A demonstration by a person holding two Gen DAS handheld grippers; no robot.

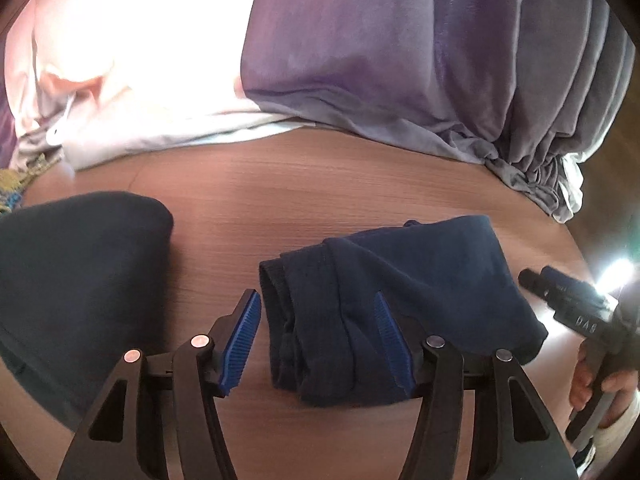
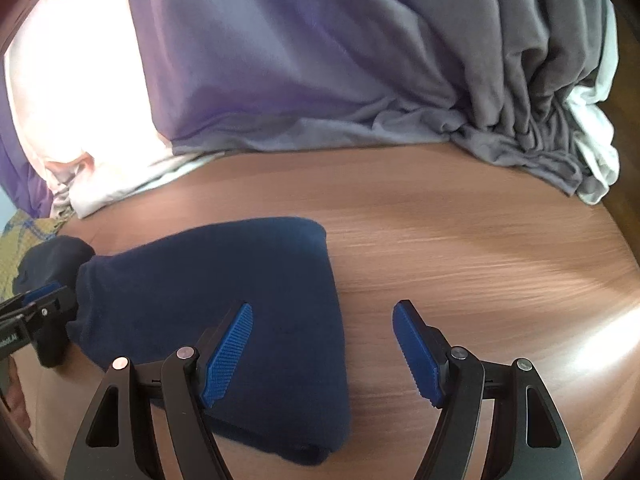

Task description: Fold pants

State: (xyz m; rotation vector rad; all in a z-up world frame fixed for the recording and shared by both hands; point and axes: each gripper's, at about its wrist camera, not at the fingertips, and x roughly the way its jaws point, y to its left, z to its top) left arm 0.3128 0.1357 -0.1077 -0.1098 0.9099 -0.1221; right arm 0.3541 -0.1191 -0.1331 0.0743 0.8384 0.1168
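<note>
Folded navy pants point(image 1: 400, 280) lie as a small bundle on the wooden table point(image 1: 280, 208). My left gripper point(image 1: 315, 295) stands open astride the bundle's near end. Its left pad is clear of the cloth and its right pad hovers over it. In the right wrist view the same pants point(image 2: 240, 280) lie flat. My right gripper point(image 2: 323, 307) is open above their right edge, one pad over the cloth and one over bare wood. Nothing is gripped. The right gripper point(image 1: 536, 278) also shows at the far right of the left wrist view, held by a hand point(image 1: 588, 384).
A second dark garment point(image 1: 80, 280) lies at the left on the table. Purple and grey bedding point(image 2: 320, 60) with a white sheet point(image 1: 140, 60) is heaped along the back edge. A yellow patterned cloth point(image 2: 24, 248) sits at the far left. Bare wood point(image 2: 480, 260) extends to the right.
</note>
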